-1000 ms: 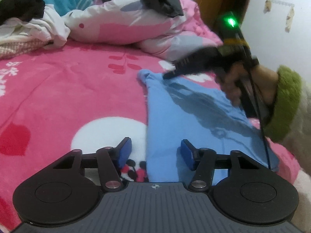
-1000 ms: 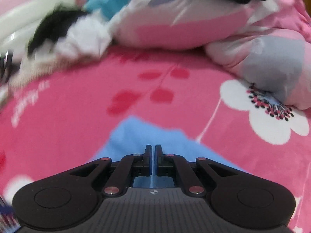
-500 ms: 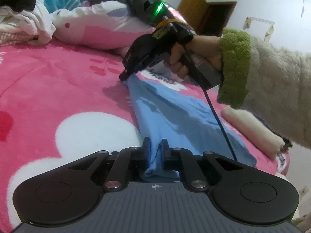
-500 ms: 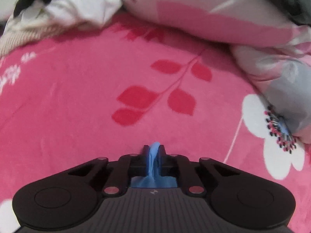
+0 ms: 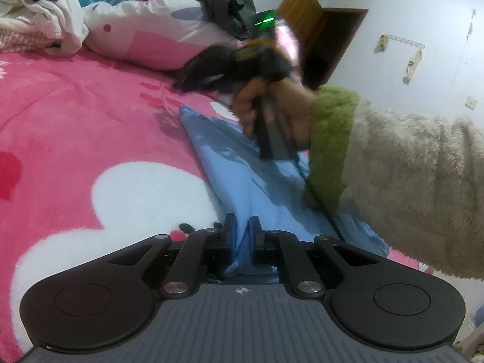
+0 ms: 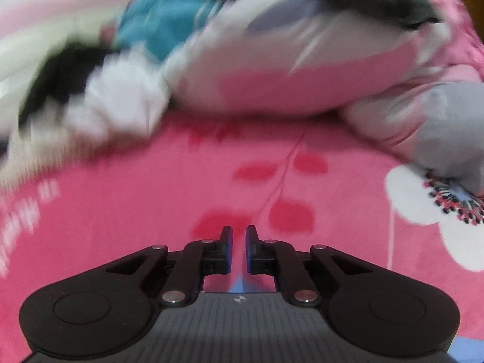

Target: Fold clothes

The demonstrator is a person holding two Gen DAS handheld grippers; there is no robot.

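One light blue garment (image 5: 254,181) lay stretched along the pink flowered bed (image 5: 90,127). Two grippers in view. Left hand-held gripper (image 5: 241,233): jaws narrow, pinching the garment's near end. Right hand-held gripper (image 6: 239,245): jaws had just parted a little, narrow gap, nothing between the pads; only a sliver of blue showed below. One hand (image 5: 272,106) in a fleecy green-cuffed sleeve (image 5: 393,175) crossed over the garment, hiding its right side. One pillow (image 5: 157,36) and a heap of clothes (image 5: 36,9) lay behind.
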